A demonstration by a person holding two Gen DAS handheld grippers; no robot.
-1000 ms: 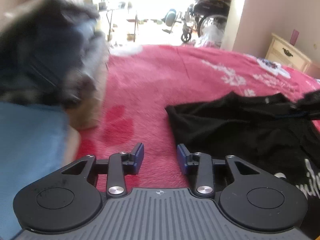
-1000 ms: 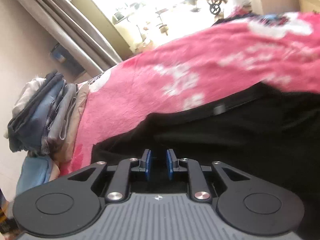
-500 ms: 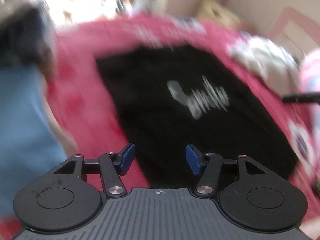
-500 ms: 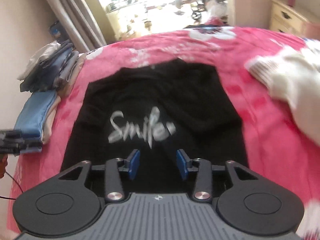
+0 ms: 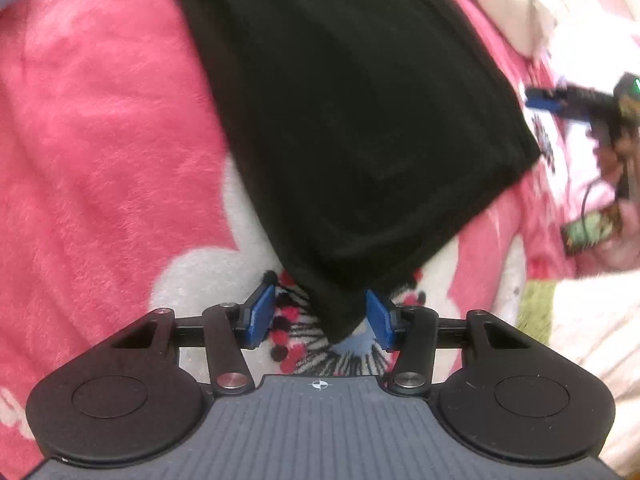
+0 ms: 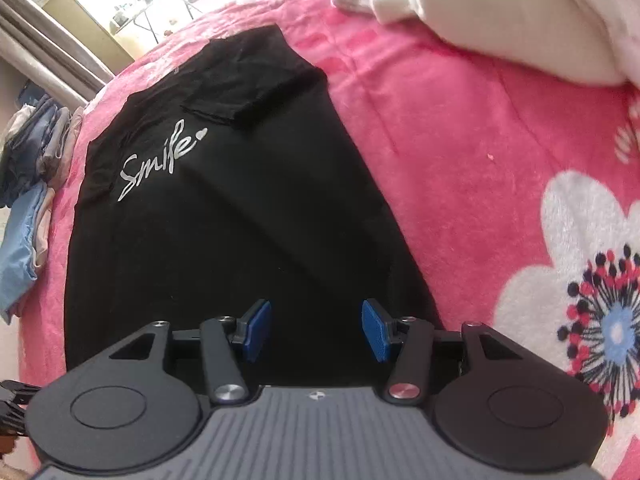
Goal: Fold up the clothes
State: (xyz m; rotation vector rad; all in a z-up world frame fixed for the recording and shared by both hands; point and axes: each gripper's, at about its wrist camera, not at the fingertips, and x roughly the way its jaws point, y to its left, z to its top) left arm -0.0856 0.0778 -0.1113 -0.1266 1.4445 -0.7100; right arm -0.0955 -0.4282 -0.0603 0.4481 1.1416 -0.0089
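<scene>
Across the middle of both frames lies the black cotton T-shirt with silver "Smile" script [image 6: 224,208], spread flat on the fluffy pink flower-print blanket [image 6: 500,128], one short sleeve already turned in over the chest at upper centre of the right wrist view. It looks light, limp and thin, likely to sag and drag on the plush pile rather than slide, so a pinch at a hem corner or along a side seam should serve better than a grab at the middle. The left gripper [image 5: 318,318] hangs with its blue pads wide apart, holding nothing, straddling the shirt's pointed bottom corner at lower centre of its frame. The right gripper [image 6: 318,330] is likewise spread wide and empty, low over the hem. Room is open on the pink blanket to the right of the shirt; toward the left edge of the right wrist view a stack of folded blue and grey clothes [image 6: 28,184] sits close to the shirt's side, and a white knitted garment [image 6: 460,12] lies at upper right, well apart.
</scene>
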